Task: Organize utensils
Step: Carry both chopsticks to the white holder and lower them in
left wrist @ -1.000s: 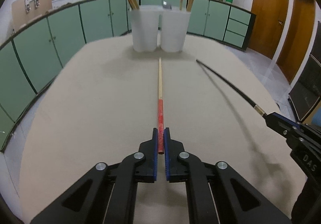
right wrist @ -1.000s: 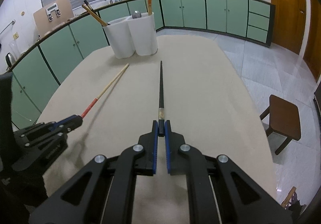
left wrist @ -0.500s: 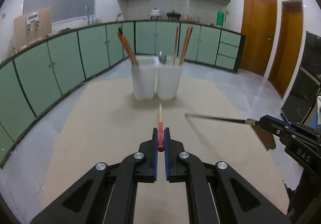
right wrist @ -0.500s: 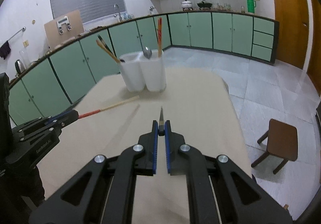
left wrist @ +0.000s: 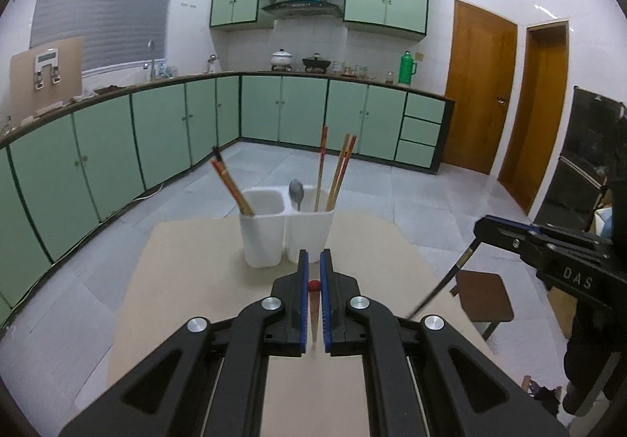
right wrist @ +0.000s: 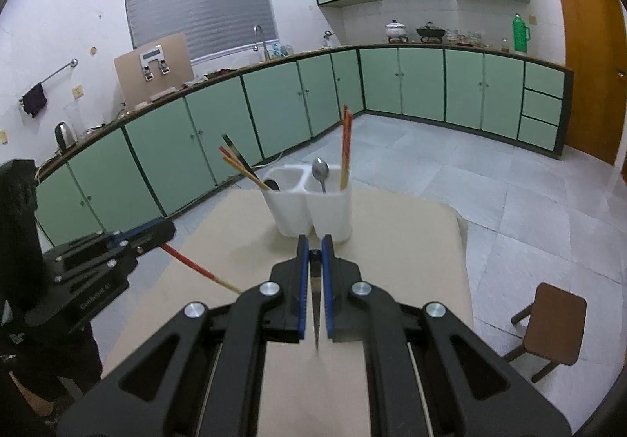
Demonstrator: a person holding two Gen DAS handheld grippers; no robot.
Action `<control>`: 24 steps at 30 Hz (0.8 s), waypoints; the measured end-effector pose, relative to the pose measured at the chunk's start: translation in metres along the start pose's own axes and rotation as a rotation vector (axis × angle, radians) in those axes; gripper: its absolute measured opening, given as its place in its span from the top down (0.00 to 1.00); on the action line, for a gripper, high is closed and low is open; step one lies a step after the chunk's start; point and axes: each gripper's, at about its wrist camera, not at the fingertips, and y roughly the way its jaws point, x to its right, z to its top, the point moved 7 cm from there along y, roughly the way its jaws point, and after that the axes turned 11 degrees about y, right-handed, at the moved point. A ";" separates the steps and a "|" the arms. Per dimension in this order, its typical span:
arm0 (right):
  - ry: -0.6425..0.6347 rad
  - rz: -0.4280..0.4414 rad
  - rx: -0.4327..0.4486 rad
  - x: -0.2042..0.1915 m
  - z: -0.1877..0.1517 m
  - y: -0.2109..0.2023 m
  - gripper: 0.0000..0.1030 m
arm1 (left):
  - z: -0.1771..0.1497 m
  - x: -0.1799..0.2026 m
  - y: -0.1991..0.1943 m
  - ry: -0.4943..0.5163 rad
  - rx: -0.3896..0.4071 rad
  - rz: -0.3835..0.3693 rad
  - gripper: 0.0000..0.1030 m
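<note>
Ahead, white two-cell holder (left wrist: 274, 237) with chopsticks and spoon (left wrist: 296, 193), left tool (left wrist: 312, 274) clamped on red-ended chopstick (left wrist: 314, 286), right tool (right wrist: 314, 254) on black chopstick (right wrist: 315, 260)

Lower lengths of the chopsticks (left wrist: 229, 184) and spoon (left wrist: 296, 194) are sitting hidden inside the white holder (left wrist: 288, 237). Red-ended chopstick (left wrist: 314, 313) is showing end-on only, its tip blurring out. Black chopstick (right wrist: 316, 303) is likewise tapering into blur. Countertop jars (left wrist: 354, 69) are reading too small to identify.
</note>
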 end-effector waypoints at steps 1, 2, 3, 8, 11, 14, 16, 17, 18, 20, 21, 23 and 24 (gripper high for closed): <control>0.000 0.008 0.000 -0.002 0.004 -0.002 0.94 | 0.003 -0.001 -0.001 0.000 0.003 -0.008 0.95; -0.001 0.017 0.001 -0.005 0.008 -0.004 0.94 | 0.008 -0.001 -0.002 0.002 0.008 -0.017 0.95; -0.003 0.025 0.004 -0.006 0.012 -0.005 0.94 | 0.011 -0.001 -0.003 0.008 0.014 -0.021 0.95; -0.027 0.047 0.029 -0.017 0.040 -0.016 0.94 | 0.030 0.001 -0.010 0.042 0.048 -0.026 0.95; -0.047 0.054 0.050 -0.023 0.057 -0.021 0.94 | 0.044 0.000 -0.016 0.061 0.078 -0.017 0.95; -0.071 0.053 0.075 -0.031 0.073 -0.025 0.94 | 0.060 -0.004 -0.022 0.075 0.112 -0.001 0.95; -0.085 0.051 0.094 -0.035 0.087 -0.025 0.94 | 0.072 -0.007 -0.024 0.078 0.134 0.009 0.95; -0.090 0.049 0.102 -0.037 0.092 -0.025 0.94 | 0.079 -0.009 -0.025 0.081 0.147 0.016 0.95; -0.096 0.046 0.113 -0.039 0.101 -0.024 0.94 | 0.086 -0.011 -0.026 0.084 0.160 0.024 0.95; -0.104 0.040 0.134 -0.041 0.114 -0.022 0.94 | 0.097 -0.016 -0.027 0.085 0.181 0.034 0.95; -0.106 0.037 0.141 -0.042 0.119 -0.021 0.94 | 0.104 -0.018 -0.028 0.085 0.190 0.038 0.95; -0.104 0.034 0.157 -0.044 0.135 -0.016 0.94 | 0.116 -0.023 -0.028 0.084 0.210 0.046 0.95; -0.106 0.030 0.169 -0.045 0.144 -0.013 0.94 | 0.121 -0.025 -0.027 0.085 0.217 0.050 0.95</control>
